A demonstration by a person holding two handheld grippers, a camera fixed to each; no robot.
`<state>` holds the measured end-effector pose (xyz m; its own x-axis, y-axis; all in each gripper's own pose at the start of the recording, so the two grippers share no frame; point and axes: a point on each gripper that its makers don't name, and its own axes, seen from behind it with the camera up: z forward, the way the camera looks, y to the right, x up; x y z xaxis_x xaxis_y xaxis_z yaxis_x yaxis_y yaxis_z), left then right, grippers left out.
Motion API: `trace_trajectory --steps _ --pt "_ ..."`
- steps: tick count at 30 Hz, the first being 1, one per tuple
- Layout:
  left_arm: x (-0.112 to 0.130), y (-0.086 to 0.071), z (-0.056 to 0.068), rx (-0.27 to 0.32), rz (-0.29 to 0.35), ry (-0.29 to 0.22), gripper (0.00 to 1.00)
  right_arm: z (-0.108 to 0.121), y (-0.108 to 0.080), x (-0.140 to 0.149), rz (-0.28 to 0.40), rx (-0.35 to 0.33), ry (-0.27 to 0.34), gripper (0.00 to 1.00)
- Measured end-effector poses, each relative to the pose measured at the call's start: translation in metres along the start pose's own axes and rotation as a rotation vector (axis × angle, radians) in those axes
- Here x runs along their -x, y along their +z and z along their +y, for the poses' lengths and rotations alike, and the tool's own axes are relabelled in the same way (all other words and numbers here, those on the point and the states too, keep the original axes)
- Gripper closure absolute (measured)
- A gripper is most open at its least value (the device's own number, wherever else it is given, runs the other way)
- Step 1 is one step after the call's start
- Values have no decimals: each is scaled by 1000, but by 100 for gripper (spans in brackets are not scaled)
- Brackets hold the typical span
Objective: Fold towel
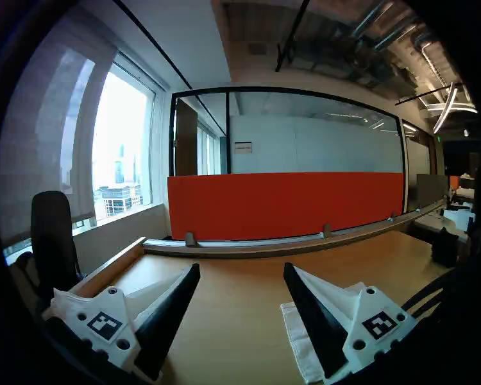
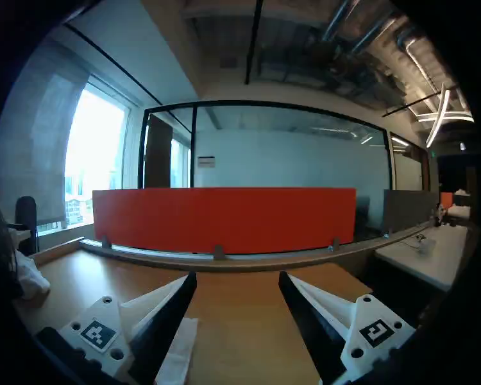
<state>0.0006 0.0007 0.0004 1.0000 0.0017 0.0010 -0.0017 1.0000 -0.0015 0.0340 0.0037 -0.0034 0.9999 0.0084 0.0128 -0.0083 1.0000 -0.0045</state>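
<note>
A white towel [image 1: 296,335] lies flat on the wooden desk [image 1: 240,308], its edge showing under the right finger in the left gripper view. In the right gripper view the towel [image 2: 179,350] shows beside the left finger. My left gripper [image 1: 242,273] hovers open above the desk with nothing between its fingers, the towel just to its right. My right gripper [image 2: 237,277] is open too, holding nothing, with the towel low at its left.
An orange divider panel [image 1: 285,204] runs along the desk's far edge. A black chair [image 1: 51,240] stands by the window at the left. A dark object [image 1: 444,247] sits at the far right of the desk. A white bundle [image 2: 30,276] rests at the left.
</note>
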Motion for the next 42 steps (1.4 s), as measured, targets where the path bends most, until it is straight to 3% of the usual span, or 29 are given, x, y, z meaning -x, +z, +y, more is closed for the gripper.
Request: trace_trajectory --steps 6,18,33,42 --pt "-8 2 11 34 -24 39 3 -5 -1 -11 -29 -18 -16 1" --pt "0 -5 43 166 -113 102 3 -35 -9 -5 -125 -146 -106 1" --pt "42 -16 79 364 -261 148 3 -76 -24 24 -263 -361 -189 0" --pt "69 -18 94 426 -322 149 3 -95 -32 52 -333 -448 -228 0"
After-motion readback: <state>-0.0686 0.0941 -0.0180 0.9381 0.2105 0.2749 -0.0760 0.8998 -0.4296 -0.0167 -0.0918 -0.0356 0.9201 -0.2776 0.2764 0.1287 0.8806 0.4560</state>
